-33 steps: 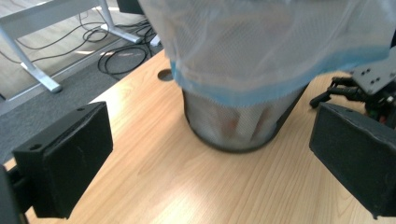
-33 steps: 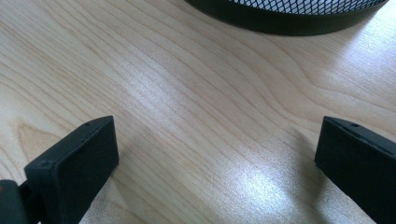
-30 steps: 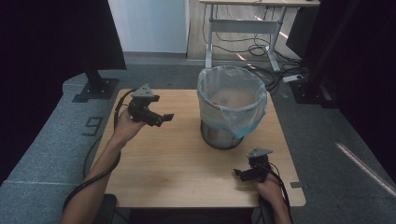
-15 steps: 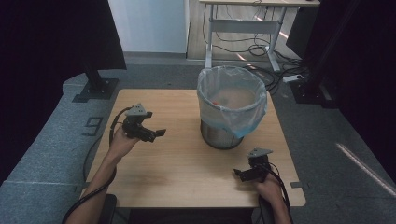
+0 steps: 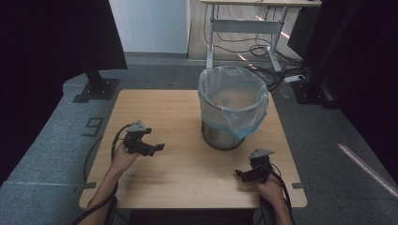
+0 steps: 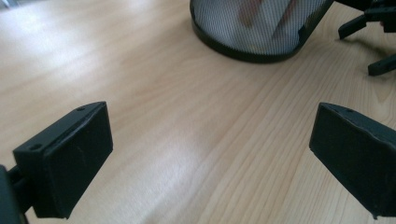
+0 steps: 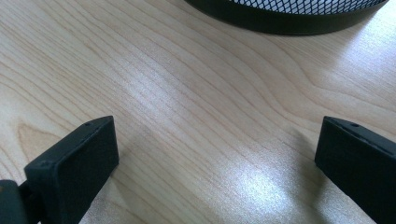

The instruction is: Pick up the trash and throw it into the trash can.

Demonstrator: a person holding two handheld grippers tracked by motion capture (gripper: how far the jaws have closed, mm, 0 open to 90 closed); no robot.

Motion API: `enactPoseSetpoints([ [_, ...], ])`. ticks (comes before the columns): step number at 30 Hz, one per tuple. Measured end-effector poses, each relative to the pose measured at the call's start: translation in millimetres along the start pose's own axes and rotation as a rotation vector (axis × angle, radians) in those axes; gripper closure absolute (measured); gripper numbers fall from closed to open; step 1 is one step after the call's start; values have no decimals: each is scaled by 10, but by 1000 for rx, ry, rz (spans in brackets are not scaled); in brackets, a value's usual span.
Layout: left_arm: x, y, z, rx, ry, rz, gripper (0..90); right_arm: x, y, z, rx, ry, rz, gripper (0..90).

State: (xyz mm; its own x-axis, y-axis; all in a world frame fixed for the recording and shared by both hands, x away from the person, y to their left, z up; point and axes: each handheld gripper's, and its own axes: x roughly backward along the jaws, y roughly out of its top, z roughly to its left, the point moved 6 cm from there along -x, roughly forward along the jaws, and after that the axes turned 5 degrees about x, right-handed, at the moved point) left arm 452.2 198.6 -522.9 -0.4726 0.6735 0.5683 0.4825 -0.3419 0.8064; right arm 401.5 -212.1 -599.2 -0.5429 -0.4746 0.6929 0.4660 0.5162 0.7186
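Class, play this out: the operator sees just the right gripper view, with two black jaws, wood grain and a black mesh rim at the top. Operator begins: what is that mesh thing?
Observer: A mesh waste bin lined with a pale plastic bag, standing on the table.
Operator: Anything inside?
Observer: Something small and orange-red; I cannot tell what.
Operator: Where is the left gripper?
Observer: The left gripper is over the table's left part, jaws apart, holding nothing.

A lab-like recording room: a wooden bench (image 5: 187, 112) stands on grey carpet between black curtains (image 5: 42, 47), with a metal-framed desk (image 5: 244, 23) and loose cables (image 5: 260, 49) behind.
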Motion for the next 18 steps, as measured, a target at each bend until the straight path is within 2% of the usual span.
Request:
enactPoseSetpoints([
  [8,-172,-340,45,10,30,81,0,0,0,0,0,0,0,0],
  [10,-210,-392,57,7,43,102,0,0,0,0,0,0,0,0],
  [15,-290,-502,88,30,51,146,0,0,0,0,-1,0,0,0],
  [18,-319,-558,98,24,69,177,0,0,0,0,-1,0,0,0],
])
